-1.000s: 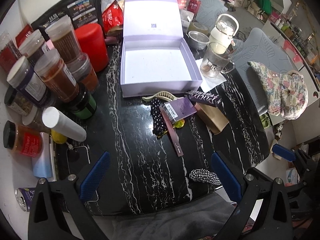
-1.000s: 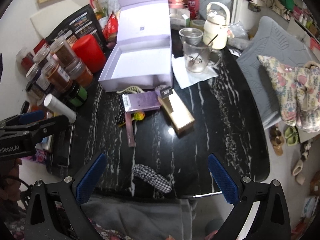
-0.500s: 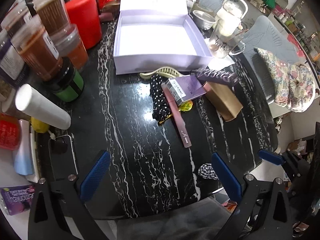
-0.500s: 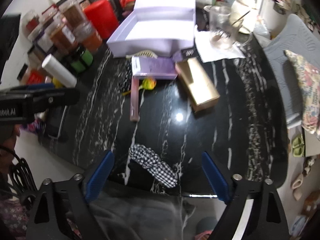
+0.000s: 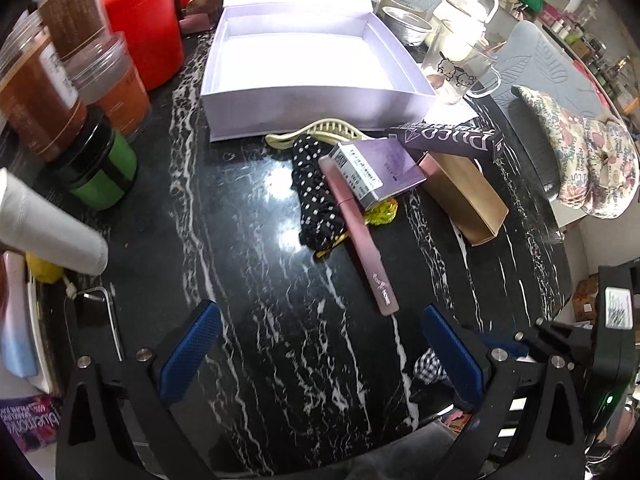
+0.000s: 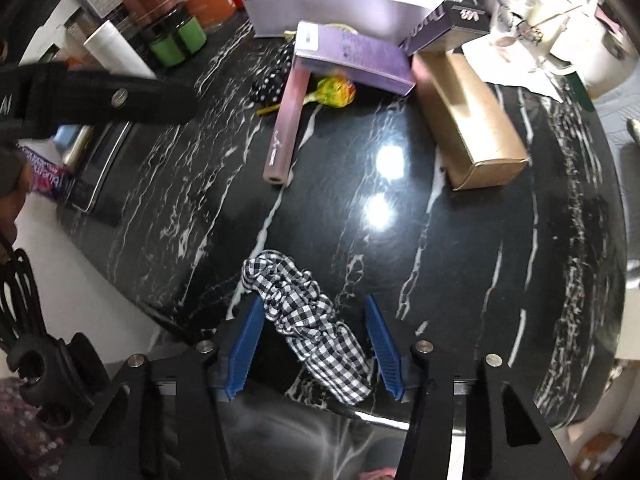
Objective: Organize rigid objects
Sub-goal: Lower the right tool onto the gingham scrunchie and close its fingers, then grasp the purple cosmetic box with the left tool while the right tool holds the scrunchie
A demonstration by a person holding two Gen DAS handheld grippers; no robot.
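Right gripper point(image 6: 316, 334) lowered, jaws closing around checked scrunchie point(image 6: 308, 320)

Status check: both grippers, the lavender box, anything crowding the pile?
Left gripper open, empty. Right gripper closing around checkered scrunchie, not yet clamped. Lavender box open, empty. Pink tube lies across polka-dot cloth.

Home dining area — marble table point(image 5: 248, 264), food jars point(image 5: 44, 92), kettle point(image 5: 460, 36).

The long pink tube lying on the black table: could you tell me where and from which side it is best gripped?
Grip the pink tube near its free lower end, from above, jaws across its narrow width. Its upper end is tucked under the purple box beside the polka-dot cloth.
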